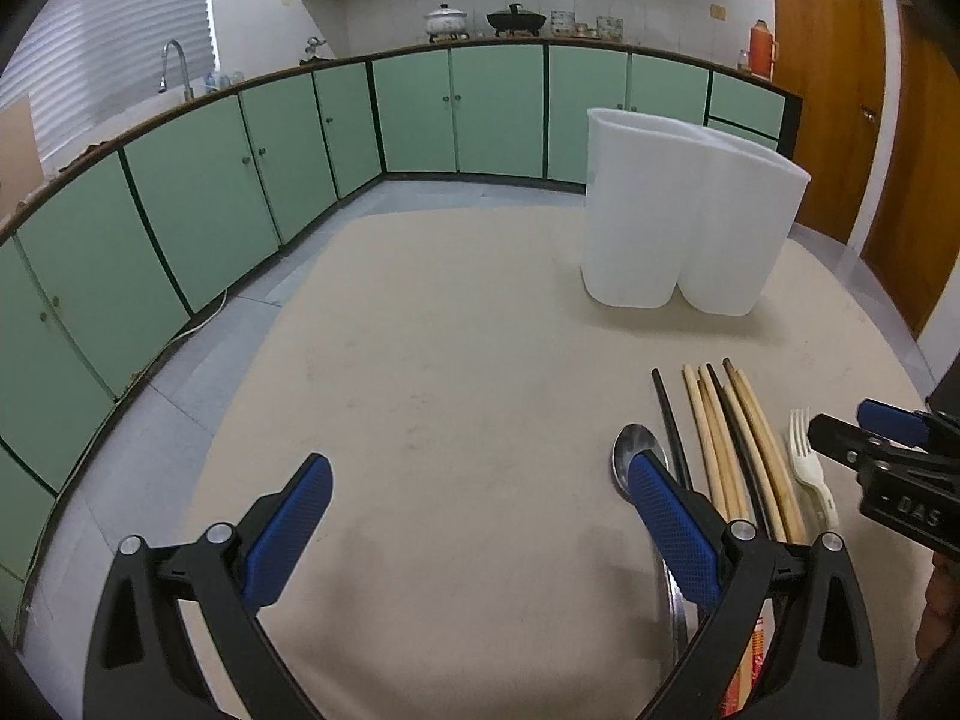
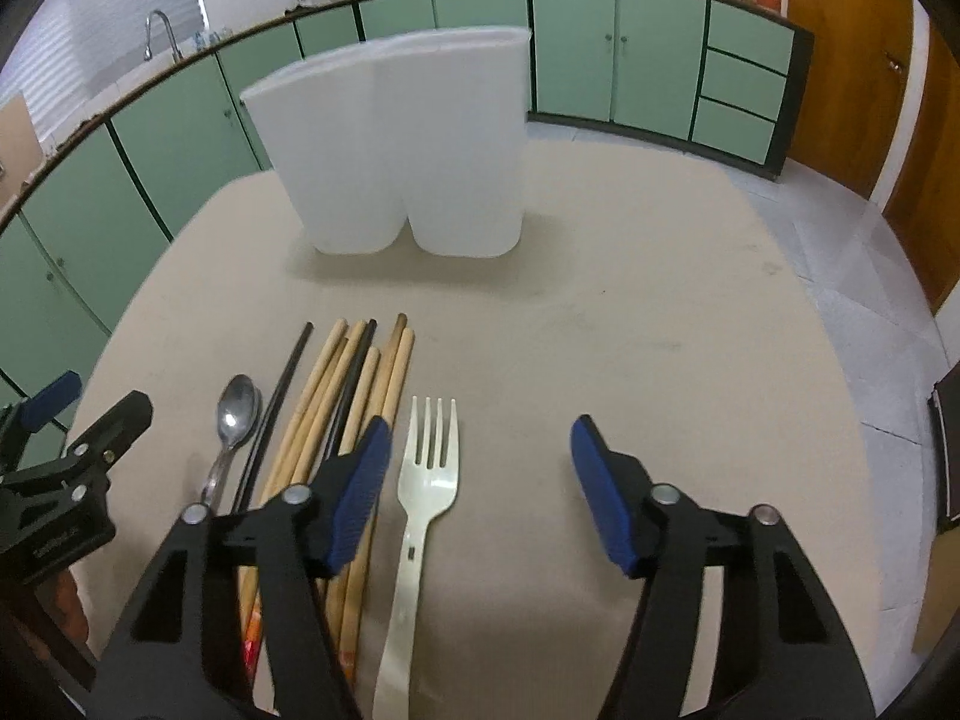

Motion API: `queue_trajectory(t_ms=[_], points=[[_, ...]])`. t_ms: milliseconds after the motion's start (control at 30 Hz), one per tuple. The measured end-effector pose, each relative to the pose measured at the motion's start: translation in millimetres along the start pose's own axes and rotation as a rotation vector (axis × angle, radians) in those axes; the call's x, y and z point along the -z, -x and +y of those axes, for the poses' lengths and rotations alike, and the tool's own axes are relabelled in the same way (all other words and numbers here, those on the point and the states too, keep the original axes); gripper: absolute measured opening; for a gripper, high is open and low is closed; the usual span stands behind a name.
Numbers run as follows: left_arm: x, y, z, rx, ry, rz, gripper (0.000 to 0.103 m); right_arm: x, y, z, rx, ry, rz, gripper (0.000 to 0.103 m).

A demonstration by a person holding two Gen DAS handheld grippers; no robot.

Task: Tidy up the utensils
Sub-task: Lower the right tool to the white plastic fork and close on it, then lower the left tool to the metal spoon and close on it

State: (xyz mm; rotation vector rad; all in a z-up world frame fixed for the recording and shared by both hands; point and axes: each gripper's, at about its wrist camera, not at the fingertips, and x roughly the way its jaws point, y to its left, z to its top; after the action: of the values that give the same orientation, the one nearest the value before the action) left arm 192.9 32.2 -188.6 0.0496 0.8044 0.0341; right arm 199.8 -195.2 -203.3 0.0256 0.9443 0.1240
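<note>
Angling steeply down toward the beige worktop (image 2: 630, 312), both claws over the row of utensils at its near edge. Right claw (image 2: 474, 498) with jaws parted at a middling width, gripping nothing, straddling the cream plastic fork (image 2: 420, 504); left blue pad (image 2: 354, 498) just beside the fork's neck and over the wooden chopsticks (image 2: 366, 396), right pad over bare worktop, well clear of the fork. Pads seemingly not yet touching the fork, though hard to judge at this angle. Left claw (image 1: 474, 534) spread wide, empty, its right pad (image 1: 672, 528) lying over the handle of the metal spoon (image 1: 639, 456), its left pad above bare surface. From left to right in the right wrist view: spoon, one black chopstick (image 2: 282, 396), the bundle of wooden chopsticks with another dark one among them, then the fork, all lying flat and roughly parallel, tips pointing away. Farther back on the worktop, upright and well apart from the utensils, a white two-compartment holder (image 2: 408, 144), apparently empty as far as the translucent walls allow. Behind it, green cabinets (image 1: 240, 180) and a brown door (image 1: 834, 90).
</note>
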Motion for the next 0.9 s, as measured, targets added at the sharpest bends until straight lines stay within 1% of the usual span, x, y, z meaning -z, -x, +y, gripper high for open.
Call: queue_trajectory(t_ms=[133, 200, 267, 333, 467, 700, 900], points=[[-1, -2, 0, -0.001, -0.004, 0.003, 0.097, -1, -11, 1, -0.014, -0.027, 0.033, 0.052], [-2, -4, -1, -0.003, -0.010, 0.005, 0.097, -1, -16, 2, -0.005, -0.030, 0.047, 0.047], [-2, -5, -1, -0.002, -0.013, 0.008, 0.097, -4, -19, 2, 0.010, -0.029, 0.043, 0.044], [-2, -6, -1, 0.003, -0.010, 0.011, 0.097, -5, -20, 3, 0.009, -0.026, 0.041, 0.039], [-4, -10, -6, 0.020, -0.007, 0.017, 0.097, -7, -23, 4, 0.004, -0.015, 0.033, 0.020], [-7, -19, -25, 0.050, -0.021, 0.033, 0.097, -7, -18, -10, -0.004, -0.026, 0.032, 0.020], [-7, -35, -33, 0.045, -0.003, 0.073, 0.097, -8, -18, -20, -0.014, -0.029, 0.029, 0.020]])
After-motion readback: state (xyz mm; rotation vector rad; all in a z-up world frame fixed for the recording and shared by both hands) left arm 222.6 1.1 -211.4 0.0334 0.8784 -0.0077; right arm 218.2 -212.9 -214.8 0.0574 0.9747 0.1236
